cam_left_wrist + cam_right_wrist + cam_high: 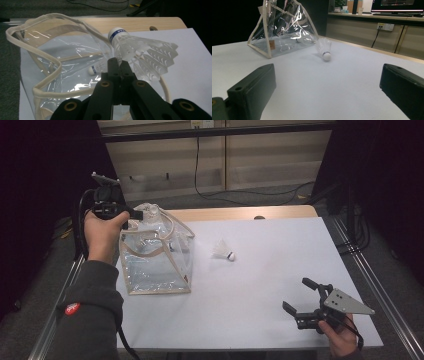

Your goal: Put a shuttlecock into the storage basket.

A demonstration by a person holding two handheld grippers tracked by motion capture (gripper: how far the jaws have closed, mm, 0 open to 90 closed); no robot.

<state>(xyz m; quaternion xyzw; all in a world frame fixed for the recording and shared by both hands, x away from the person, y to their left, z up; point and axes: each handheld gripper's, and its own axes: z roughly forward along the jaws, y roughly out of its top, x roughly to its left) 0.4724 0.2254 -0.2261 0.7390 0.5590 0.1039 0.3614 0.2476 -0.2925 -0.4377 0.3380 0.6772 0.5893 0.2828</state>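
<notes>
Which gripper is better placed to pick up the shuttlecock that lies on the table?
Right. The right gripper is open, empty and faces the lying shuttlecock. The left gripper is shut on another shuttlecock above the clear bag.

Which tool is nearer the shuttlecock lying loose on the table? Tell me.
Neither clearly. The shuttlecock lying on the table sits between them. The left tool is above the clear bag, shut on another shuttlecock. The right tool waits open at the near right corner.
</notes>
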